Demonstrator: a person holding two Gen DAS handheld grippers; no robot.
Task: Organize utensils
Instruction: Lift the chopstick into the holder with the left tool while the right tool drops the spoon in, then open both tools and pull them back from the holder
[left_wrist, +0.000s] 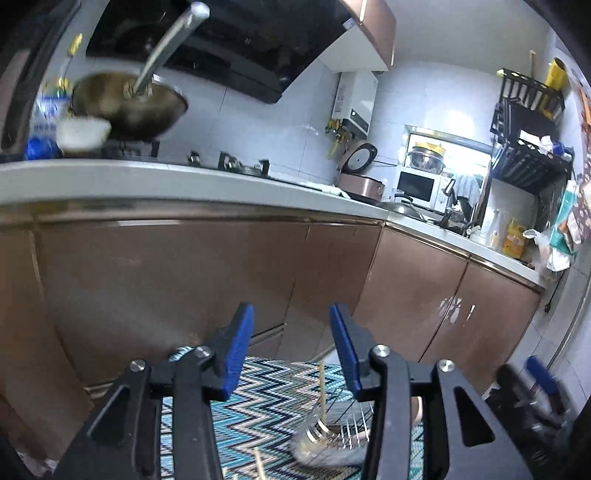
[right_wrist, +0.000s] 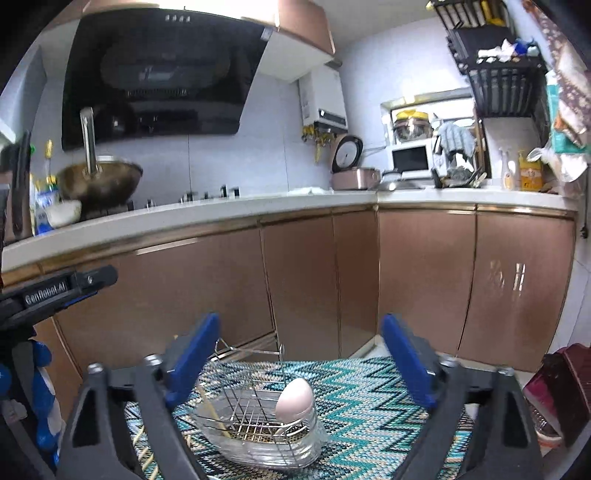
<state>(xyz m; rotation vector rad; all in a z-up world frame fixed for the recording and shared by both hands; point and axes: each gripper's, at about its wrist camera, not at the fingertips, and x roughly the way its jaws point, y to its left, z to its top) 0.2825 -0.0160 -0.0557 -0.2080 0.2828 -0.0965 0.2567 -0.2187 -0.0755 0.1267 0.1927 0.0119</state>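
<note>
kitchen: zigzag mat below copper cabinets
rack: wire utensil rack in clear tray on mat; chopstick and pink spoon stand inside
left claw: spread; empty
right claw: spread; empty; aimed at rack, likely for next pick

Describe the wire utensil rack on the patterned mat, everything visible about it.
The wire utensil rack is a shiny metal grid basket with thin upright rods, seated in a clear tray that looks like plastic, on the zigzag teal mat. It stands upright between and beyond the right gripper, whose fingers are spread and not touching it. A pink spoon stands in it, bowl up, at its right side; a pale chopstick leans at its left. In the left wrist view it is blurred.
</note>
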